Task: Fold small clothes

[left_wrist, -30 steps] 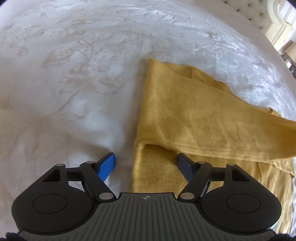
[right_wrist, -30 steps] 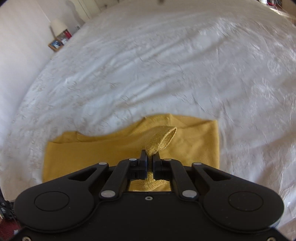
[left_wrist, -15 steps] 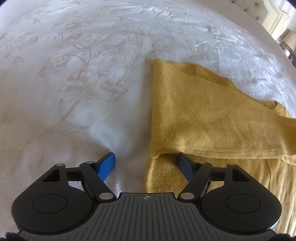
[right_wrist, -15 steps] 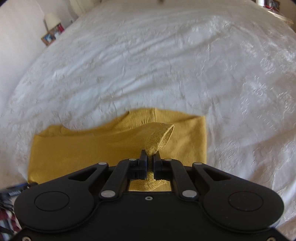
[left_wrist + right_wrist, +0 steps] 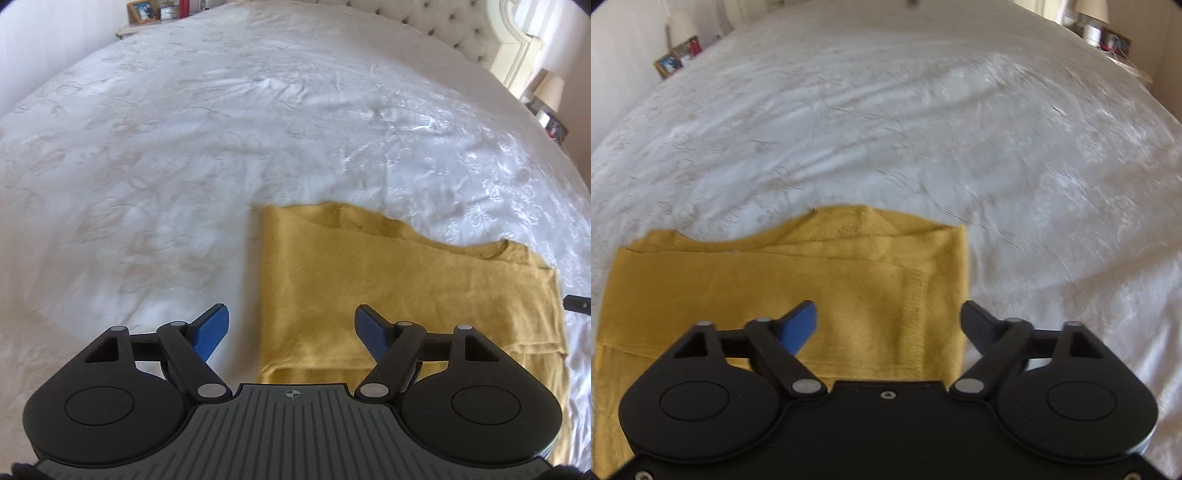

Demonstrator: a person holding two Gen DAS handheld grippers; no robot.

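Yellow garment folded on the bed

The yellow garment [image 5: 388, 291] lies flat on the white bed [image 5: 184, 147]; left gripper [image 5: 291, 325] and right gripper [image 5: 888, 321] hover above it, jaws apart, holding nothing.

- A folded garment [image 5: 388, 280] lies flat on a bedspread [image 5: 184, 147], in the lower centre and right of the left wrist view.
- The left gripper [image 5: 291, 328] hangs with fingers spread over the garment's left edge.
- The right gripper [image 5: 888, 325] hangs with fingers spread over its right edge.
- A headboard [image 5: 443, 26] stands behind the bed, upper right.

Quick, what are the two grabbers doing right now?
Left gripper: open, holding nothing.
Right gripper: open, holding nothing, above the yellow cloth.
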